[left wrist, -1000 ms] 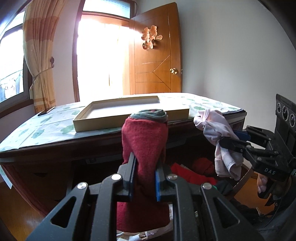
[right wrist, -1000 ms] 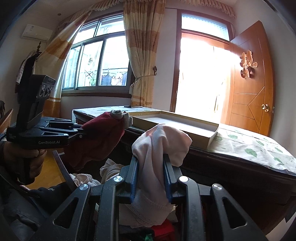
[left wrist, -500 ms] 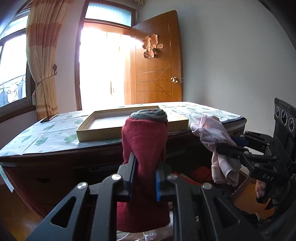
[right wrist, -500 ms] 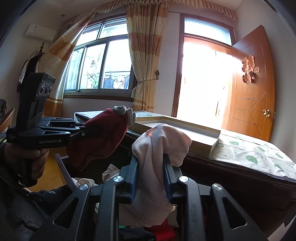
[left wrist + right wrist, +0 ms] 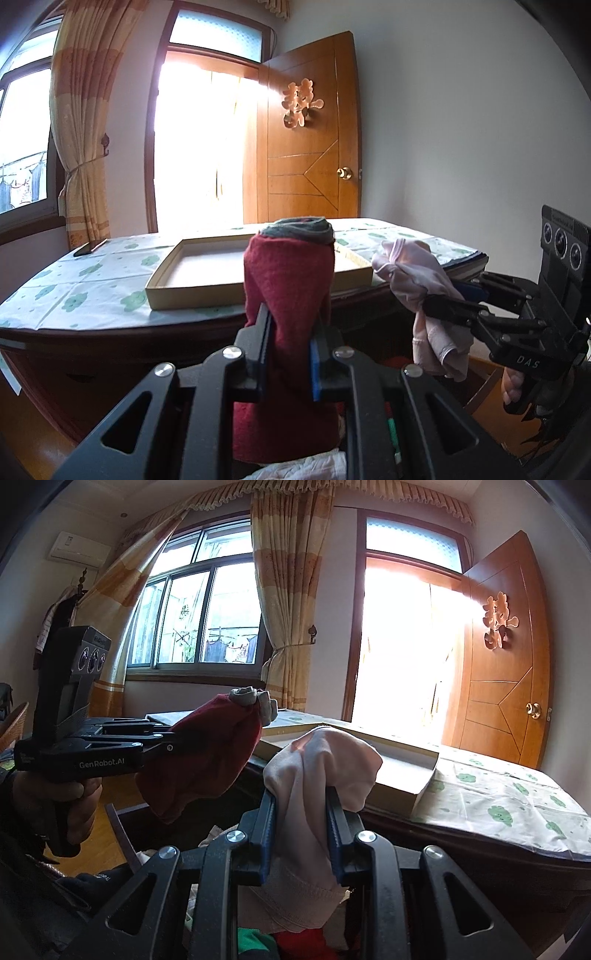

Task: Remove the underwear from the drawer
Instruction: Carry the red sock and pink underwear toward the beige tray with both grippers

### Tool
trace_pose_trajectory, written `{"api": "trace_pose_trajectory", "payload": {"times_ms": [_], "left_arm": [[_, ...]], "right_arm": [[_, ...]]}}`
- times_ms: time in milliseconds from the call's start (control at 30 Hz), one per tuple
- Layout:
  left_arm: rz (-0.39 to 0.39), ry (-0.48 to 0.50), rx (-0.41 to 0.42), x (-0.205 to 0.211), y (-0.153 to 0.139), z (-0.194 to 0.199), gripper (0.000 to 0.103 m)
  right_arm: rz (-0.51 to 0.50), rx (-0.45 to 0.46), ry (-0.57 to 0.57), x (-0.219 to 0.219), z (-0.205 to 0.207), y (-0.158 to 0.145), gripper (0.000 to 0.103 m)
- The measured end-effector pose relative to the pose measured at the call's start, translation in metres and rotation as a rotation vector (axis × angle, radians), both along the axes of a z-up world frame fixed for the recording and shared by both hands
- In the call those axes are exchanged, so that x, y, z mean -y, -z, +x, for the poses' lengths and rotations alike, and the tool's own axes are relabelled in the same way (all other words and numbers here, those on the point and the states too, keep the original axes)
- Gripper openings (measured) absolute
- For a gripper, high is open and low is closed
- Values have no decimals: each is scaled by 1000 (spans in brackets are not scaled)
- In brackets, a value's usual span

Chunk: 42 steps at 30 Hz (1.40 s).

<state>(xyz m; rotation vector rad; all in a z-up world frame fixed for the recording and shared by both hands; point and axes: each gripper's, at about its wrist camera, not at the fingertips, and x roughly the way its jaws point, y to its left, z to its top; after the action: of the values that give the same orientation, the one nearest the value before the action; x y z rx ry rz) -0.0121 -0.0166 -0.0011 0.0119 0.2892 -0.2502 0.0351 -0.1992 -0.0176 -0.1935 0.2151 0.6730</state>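
Note:
My left gripper [image 5: 289, 321] is shut on dark red underwear [image 5: 288, 280] with a grey waistband, held up in front of the table edge; it also shows in the right wrist view [image 5: 207, 757]. My right gripper [image 5: 300, 805] is shut on pale pink underwear [image 5: 321, 771], held level with the table edge; it also shows in the left wrist view [image 5: 417, 277]. The open drawer [image 5: 295, 941] lies below both grippers, with more red, green and white clothes in it, mostly hidden by the grippers.
A shallow cardboard box lid [image 5: 207, 269] lies on the table [image 5: 74, 295] with its green-patterned cloth. A dark phone [image 5: 88, 248] lies at the table's far left. An open wooden door [image 5: 310, 147] and bright doorway stand behind.
Both grippers have risen with their garments, so the table top now sits lower in both views. Both grips are unchanged.

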Motion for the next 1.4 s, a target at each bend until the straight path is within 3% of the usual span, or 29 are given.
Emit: {"api": "trace_pose_trajectory", "payload": {"times_ms": [567,1000,1400], "left_arm": [[5,15,20,7,-22,21,15],[4,45,-14,10,-51,74,15],[-19,68,-103,16,-70,132,15]], "right_arm": [[18,-4,6,5,16,-13,27],[40,-58,28,13,77,-45,27],[29,-117,69,13,131,-55,27]]}}
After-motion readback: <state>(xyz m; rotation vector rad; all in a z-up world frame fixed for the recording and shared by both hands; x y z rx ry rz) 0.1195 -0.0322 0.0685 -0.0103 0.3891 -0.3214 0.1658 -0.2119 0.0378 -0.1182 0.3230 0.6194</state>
